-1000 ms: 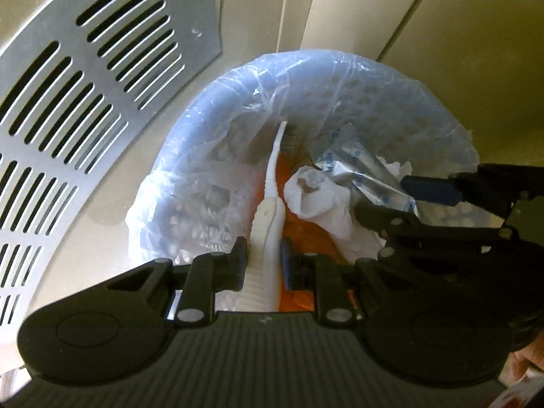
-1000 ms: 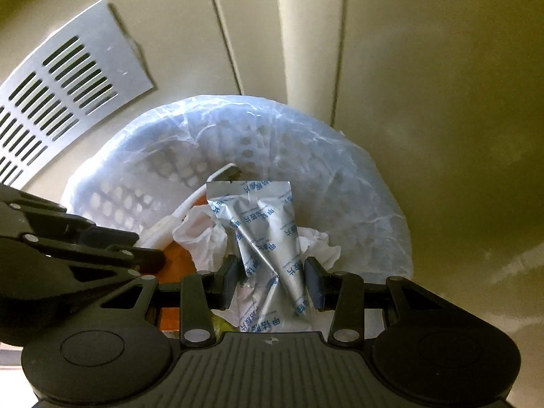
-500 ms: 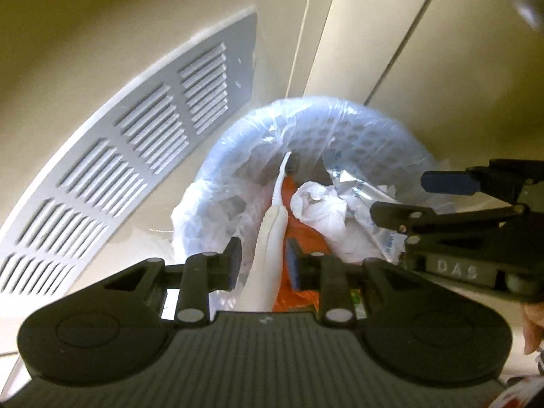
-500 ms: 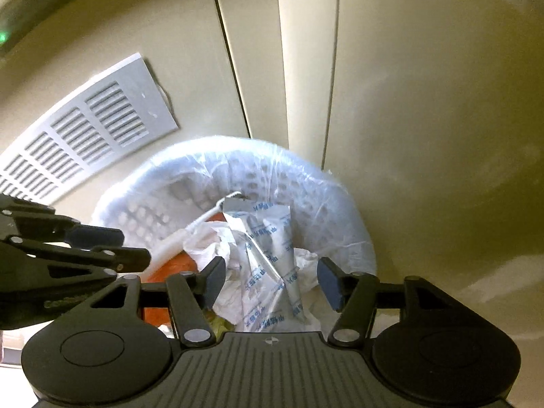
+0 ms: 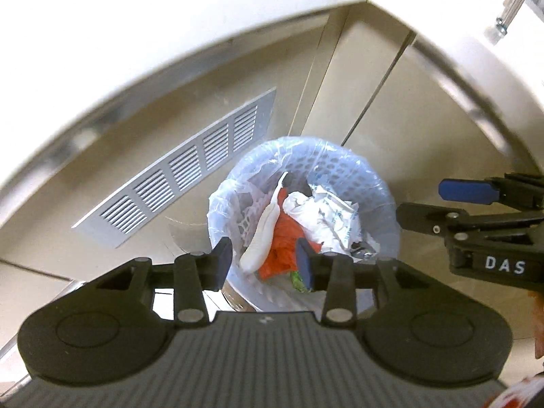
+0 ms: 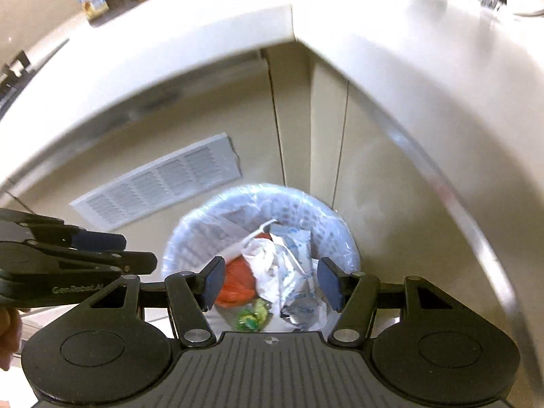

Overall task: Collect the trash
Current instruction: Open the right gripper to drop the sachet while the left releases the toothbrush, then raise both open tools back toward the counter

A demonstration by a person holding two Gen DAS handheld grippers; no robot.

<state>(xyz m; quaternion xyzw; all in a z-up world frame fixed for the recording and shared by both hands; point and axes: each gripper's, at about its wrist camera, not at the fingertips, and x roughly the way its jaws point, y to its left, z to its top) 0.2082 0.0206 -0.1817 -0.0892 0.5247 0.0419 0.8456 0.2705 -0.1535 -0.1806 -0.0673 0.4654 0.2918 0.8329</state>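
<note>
Both items released since a second ago. The left gripper (image 5: 265, 260), which then pinched the white toothbrush (image 5: 263, 234), now hangs above the bin with jaws opening and nothing between them; the toothbrush lies inside the waste bin (image 5: 380, 183), leaning against the liner wall. The right gripper (image 6: 272, 280), which held the foil sachet (image 6: 295, 272), stands with jaws spread and empty; the sachet rests among the other trash. Both grippers have risen clear of the rim, and the countertop (image 6: 391, 34) now enters both views. Judgement: this deposit is done; the hands are free for the next pickup, if any trash remains on the counter.

Materials:
- Bin: round, perforated lattice wall, lined with a thin translucent plastic bag, crinkled over the rim.
- Toothbrush: smooth rigid plastic, slim, curved handle.
- Sachet: silver foil with blue print, creased flat.
- Also inside: crumpled white tissue (image 5: 299, 207), orange plastic film (image 6: 236, 284), a small green wrapper (image 6: 251, 318).
- Louvred metal vent grille (image 5: 183, 173) on the cabinet base, beside the bin.
</note>
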